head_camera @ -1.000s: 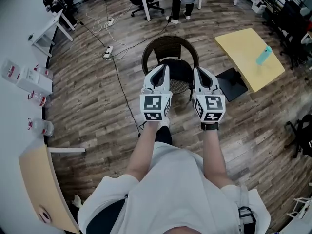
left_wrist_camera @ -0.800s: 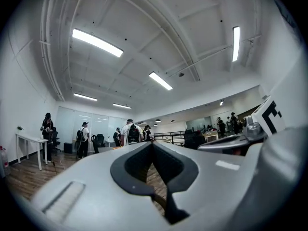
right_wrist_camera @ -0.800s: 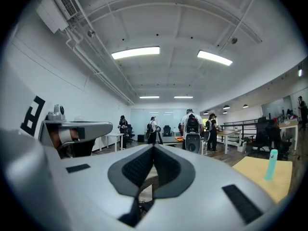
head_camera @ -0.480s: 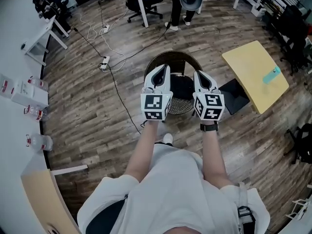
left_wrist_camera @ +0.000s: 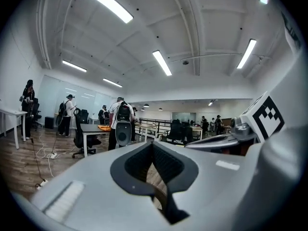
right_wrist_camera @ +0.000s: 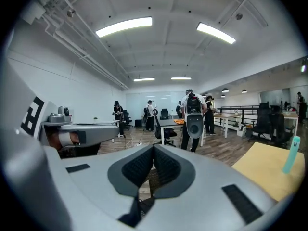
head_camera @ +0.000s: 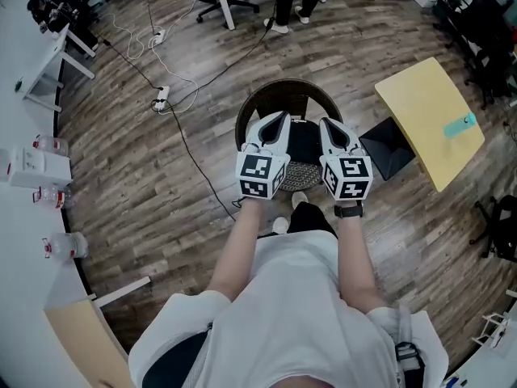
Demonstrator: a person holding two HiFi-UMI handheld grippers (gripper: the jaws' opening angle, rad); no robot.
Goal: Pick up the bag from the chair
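A black bag (head_camera: 304,141) lies on the seat of a round brown wicker chair (head_camera: 284,90) in the head view. My left gripper (head_camera: 280,118) and right gripper (head_camera: 324,124) hover side by side over the chair's near half, above the bag and pointing away from me. Both are shut with nothing between the jaws. In the left gripper view the left gripper (left_wrist_camera: 153,146) has its tips pressed together. The right gripper (right_wrist_camera: 154,149) looks the same in its own view, with wicker weave showing through the gap behind the tips. The grippers hide the bag's sides.
A yellow table (head_camera: 428,103) with a teal bottle (head_camera: 460,124) stands to the right, and a dark flat object (head_camera: 389,149) lies by the chair. Cables (head_camera: 174,95) run over the wooden floor on the left. A person with a backpack (right_wrist_camera: 192,113) stands beyond, by desks and office chairs.
I have stepped closer to the chair; it now sits nearer and lower in the head view. Both grippers keep their place side by side, still shut.
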